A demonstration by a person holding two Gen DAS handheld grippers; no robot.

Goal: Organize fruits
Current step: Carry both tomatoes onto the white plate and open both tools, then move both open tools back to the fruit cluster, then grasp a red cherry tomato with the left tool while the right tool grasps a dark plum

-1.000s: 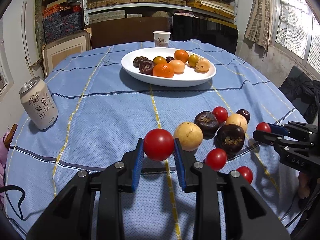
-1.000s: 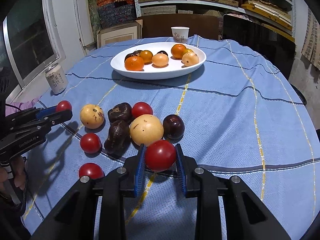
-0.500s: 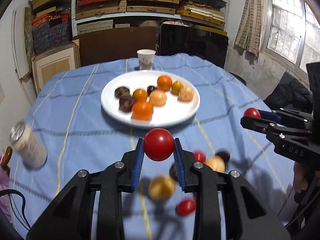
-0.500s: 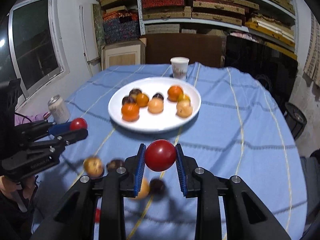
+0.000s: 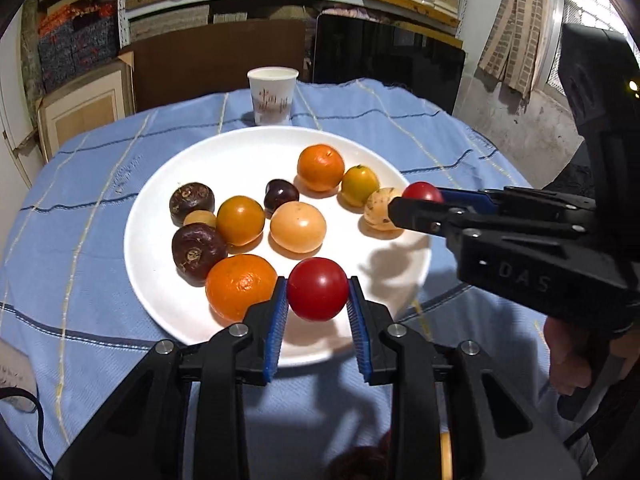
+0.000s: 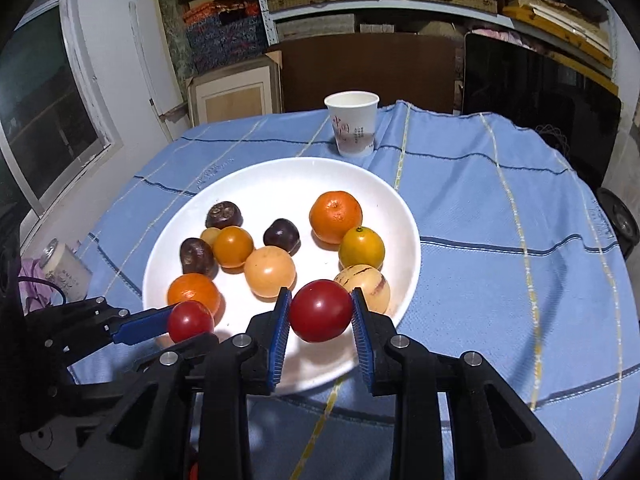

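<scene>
Both sets of jaws carry a red tomato. On my left gripper (image 5: 318,312) the blue pads clamp the left tomato (image 5: 317,289) from both sides. On my right gripper (image 6: 320,322) the jaws are opening; the right tomato (image 6: 321,310) sits between the pads, and I see a sliver of gap on its left side, while on its right side I cannot tell contact from a gap.

Just beyond both sets of fingertips lies the near rim of the white plate (image 5: 248,148), and each tomato hangs above that rim. Ahead of the left jaws, slightly left, a large orange (image 5: 241,286) rests on the plate. Ahead of the right jaws, slightly right, sits a pale striped fruit (image 6: 366,285). Further in lie more oranges, pale fruit and dark brown fruit.

Past the plate's far rim a paper cup (image 6: 353,122) stands upright on the blue tablecloth (image 6: 500,220).
</scene>
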